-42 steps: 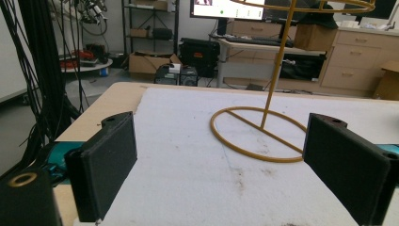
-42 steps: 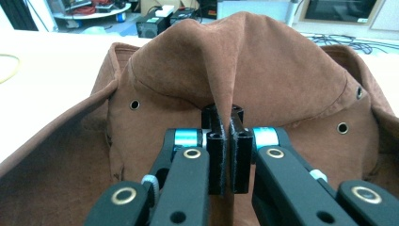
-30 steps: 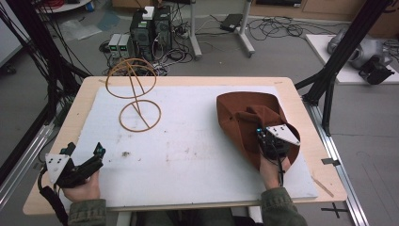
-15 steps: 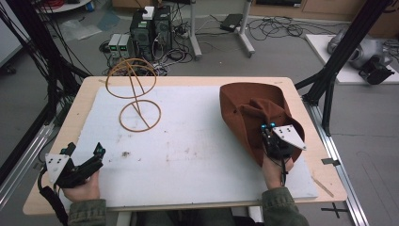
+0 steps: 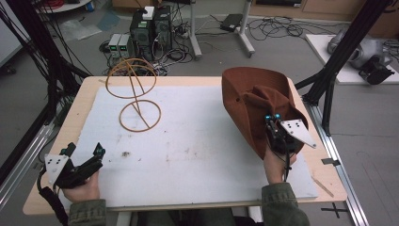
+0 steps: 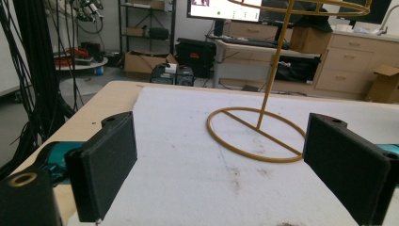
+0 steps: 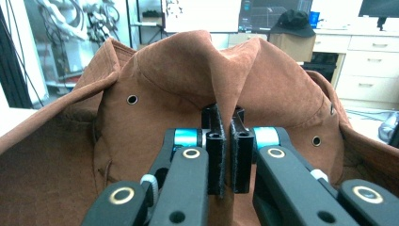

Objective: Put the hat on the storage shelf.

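Note:
A brown suede hat (image 5: pixel 254 101) hangs tilted above the table's right side, its crown pinched by my right gripper (image 5: pixel 272 118). In the right gripper view the two black jaws are pressed together on a fold of the hat (image 7: pixel 155 89) crown, with the gripper (image 7: pixel 226 117) shut on it. A yellow wire hat stand (image 5: pixel 136 96) rises at the far left of the white mat (image 5: pixel 188 141); its ring base (image 6: pixel 256 134) lies ahead in the left gripper view. My left gripper (image 5: pixel 84 149) rests at the near left, jaws wide apart with nothing between them (image 6: pixel 221 155).
Black frame poles stand at both sides of the wooden table (image 5: pixel 89 94). Beyond the far edge the floor holds computers (image 5: pixel 150 28) and cables. A small dark speck (image 5: pixel 126 153) lies on the mat near the left gripper.
My right gripper has lifted, raising the hat off the table and tipping it more upright. The left gripper has stayed put.

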Available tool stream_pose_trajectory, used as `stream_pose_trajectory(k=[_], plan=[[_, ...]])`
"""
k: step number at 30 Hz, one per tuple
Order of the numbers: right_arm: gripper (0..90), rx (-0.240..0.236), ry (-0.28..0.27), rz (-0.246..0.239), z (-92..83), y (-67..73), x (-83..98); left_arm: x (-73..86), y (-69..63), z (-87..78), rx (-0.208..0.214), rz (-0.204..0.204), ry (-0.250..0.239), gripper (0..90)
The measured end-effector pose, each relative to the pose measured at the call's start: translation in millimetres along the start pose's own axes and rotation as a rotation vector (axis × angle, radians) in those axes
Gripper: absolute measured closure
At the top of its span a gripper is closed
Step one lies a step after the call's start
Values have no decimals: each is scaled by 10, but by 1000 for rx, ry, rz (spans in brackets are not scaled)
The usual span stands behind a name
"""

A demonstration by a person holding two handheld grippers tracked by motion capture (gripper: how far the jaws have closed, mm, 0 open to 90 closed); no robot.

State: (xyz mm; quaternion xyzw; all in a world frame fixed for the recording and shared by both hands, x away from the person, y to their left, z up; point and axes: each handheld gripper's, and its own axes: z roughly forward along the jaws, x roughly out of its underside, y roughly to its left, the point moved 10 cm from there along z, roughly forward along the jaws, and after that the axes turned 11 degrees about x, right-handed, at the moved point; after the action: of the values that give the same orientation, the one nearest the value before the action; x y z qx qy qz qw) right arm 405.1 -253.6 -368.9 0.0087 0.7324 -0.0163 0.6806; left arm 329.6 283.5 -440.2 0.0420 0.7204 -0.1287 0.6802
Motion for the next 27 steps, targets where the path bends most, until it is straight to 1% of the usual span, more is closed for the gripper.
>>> stream_pose_trajectory(k=[1,3,7,11,12,15,17,24,25,27], plan=[[878,-4,-7,25,4,17,-49,0,0,0,0,0,-1,108],[877,-10,-12,32,9,27,-71,-2,-1,1,1,-1,-2,108],[875,-21,-20,22,29,91,-152,-3,5,-1,0,-2,-2,108],[874,-28,-19,23,35,134,-183,-3,2,-1,1,-2,-2,108],[874,-34,-30,20,36,155,-217,-3,-2,1,2,-3,-3,108],[874,-36,-42,29,29,186,-266,-1,-10,3,4,-1,0,108],[874,-37,-50,26,34,193,-289,-2,-14,5,6,0,-1,109],[874,-56,-85,27,49,335,-490,3,-33,13,13,5,3,108],[874,-56,-85,27,49,335,-490,4,-35,16,12,7,3,108],[873,-68,-93,31,53,399,-554,9,-47,23,18,9,7,108]])
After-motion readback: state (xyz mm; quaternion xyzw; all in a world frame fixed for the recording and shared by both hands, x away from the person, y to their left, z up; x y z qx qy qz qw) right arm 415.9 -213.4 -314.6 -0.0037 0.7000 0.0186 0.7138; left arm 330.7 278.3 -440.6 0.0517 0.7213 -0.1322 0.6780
